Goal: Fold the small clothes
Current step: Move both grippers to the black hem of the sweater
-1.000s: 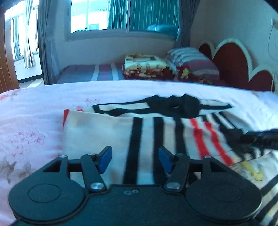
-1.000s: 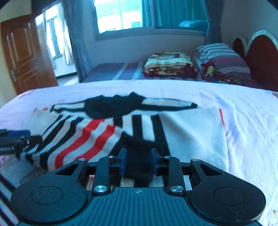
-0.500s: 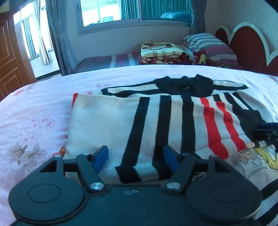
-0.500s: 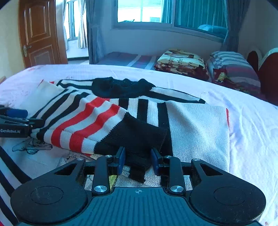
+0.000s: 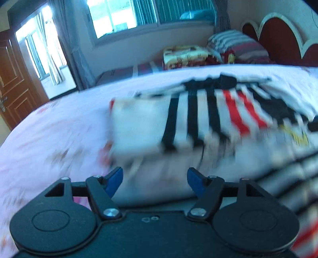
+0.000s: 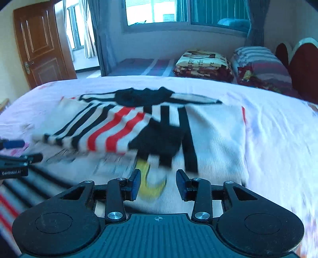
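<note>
A wide bed (image 6: 282, 139) with a pale pink flowered sheet fills both views, and behind it stands a second bed with a folded blanket (image 6: 202, 63) and striped pillows (image 6: 258, 59) under the window (image 6: 159, 12); a brown wooden door (image 6: 39, 43) is at the left. On the sheet lies the striped sweater (image 6: 214, 135), white with black and red bands, partly folded: a sleeve with a black cuff (image 6: 159, 141) is laid across the body, and the black collar is at the far side. Under its near edge lies another garment with a yellow print (image 6: 153, 178) and dark stripes. The right gripper (image 6: 158, 183) hovers just above this near edge; its jaws are opening and the blue pads press on nothing, only the yellow print shows between them. The left gripper (image 5: 155, 180) stands wide, its jaws closing a little, with blurred pale cloth behind the gap but nothing gripped. In the right wrist view its fingertips (image 6: 14, 143) appear at the left edge, beside the sweater.
</note>
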